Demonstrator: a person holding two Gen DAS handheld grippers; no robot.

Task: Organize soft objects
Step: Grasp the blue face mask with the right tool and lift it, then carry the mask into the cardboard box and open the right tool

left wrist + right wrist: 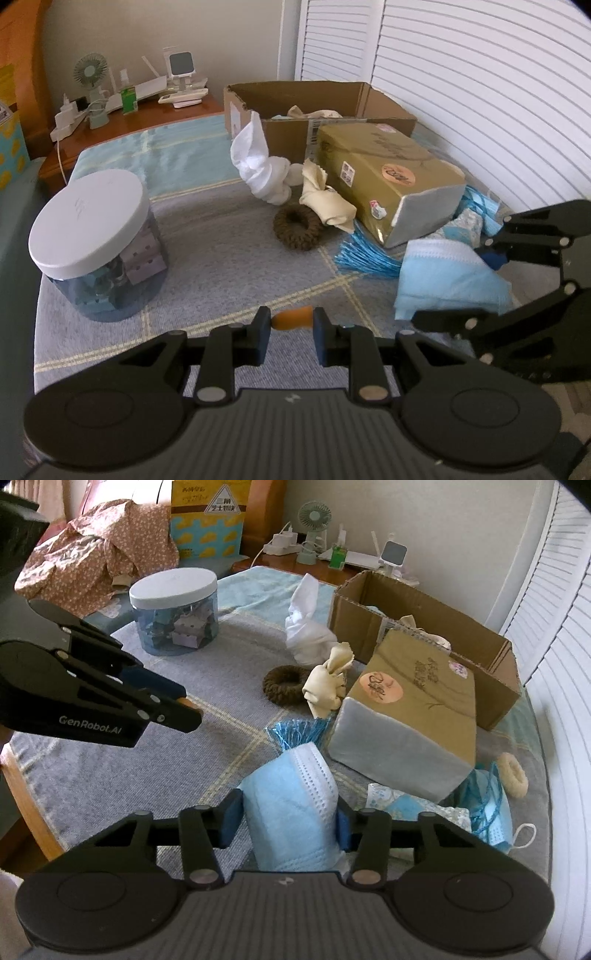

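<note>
Your right gripper (290, 821) is clamped on the folded light-blue pleated face mask (291, 812) lying on the grey checked cloth (110, 775), presumably to carry it to the open cardboard box (495, 657) beyond. Your left gripper (290, 330) pinches a small orange soft piece (291, 319), keeping it clear.

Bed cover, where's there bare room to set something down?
Free: the grey stretch between the lidded jar and the brown scrunchie, running toward the near edge. Crowded: around the gold box, with the blue tassel, face masks, knotted cloths and the cardboard box packed close.
</note>
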